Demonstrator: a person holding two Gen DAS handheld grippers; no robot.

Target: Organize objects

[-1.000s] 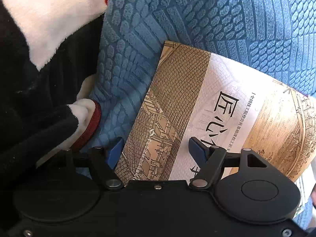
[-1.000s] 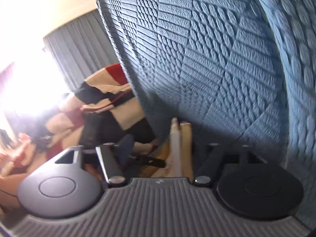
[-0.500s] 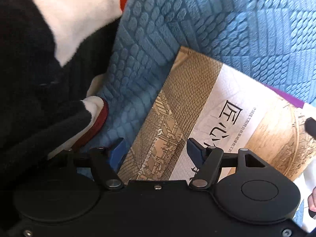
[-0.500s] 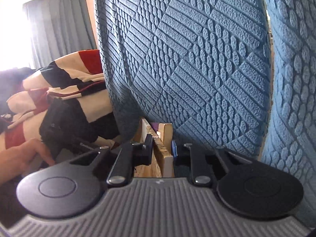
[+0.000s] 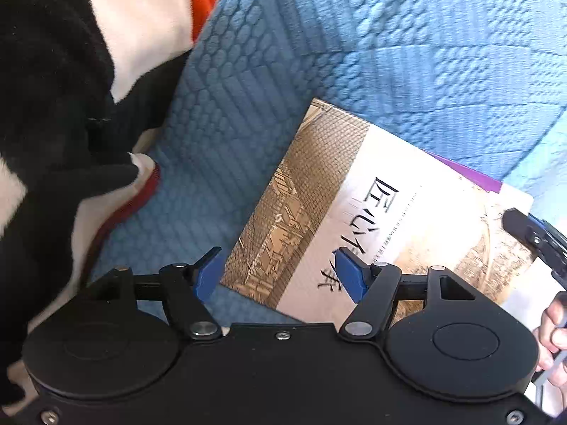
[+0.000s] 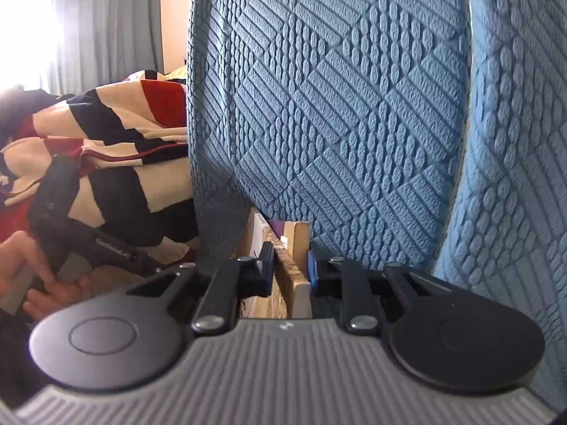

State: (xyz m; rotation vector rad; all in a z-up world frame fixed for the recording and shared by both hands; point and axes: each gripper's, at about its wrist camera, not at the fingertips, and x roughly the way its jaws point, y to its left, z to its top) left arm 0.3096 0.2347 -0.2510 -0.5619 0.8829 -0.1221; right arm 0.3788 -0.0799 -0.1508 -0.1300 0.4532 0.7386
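Note:
A gold and white book [image 5: 358, 209] with black Chinese characters lies on a blue quilted sofa cushion [image 5: 336, 53], with a purple-edged book under it. My left gripper [image 5: 280, 272] is open and hovers just over the book's near corner, holding nothing. In the right wrist view my right gripper [image 6: 290, 272] is shut on the edge of the stacked books [image 6: 287, 269], seen edge-on against the sofa [image 6: 336, 106]. The right gripper's fingertip [image 5: 531, 230] shows at the book's far right edge in the left wrist view.
A black, white and red fleece blanket [image 5: 63, 106] lies left of the book and also shows in the right wrist view [image 6: 106, 134]. Grey curtains [image 6: 106, 24] and a bright window are behind. Hands [image 6: 32, 276] hold the gripper handles.
My right gripper has closed onto the edge of the books. My left gripper has drawn back from the book, so more cushion shows.

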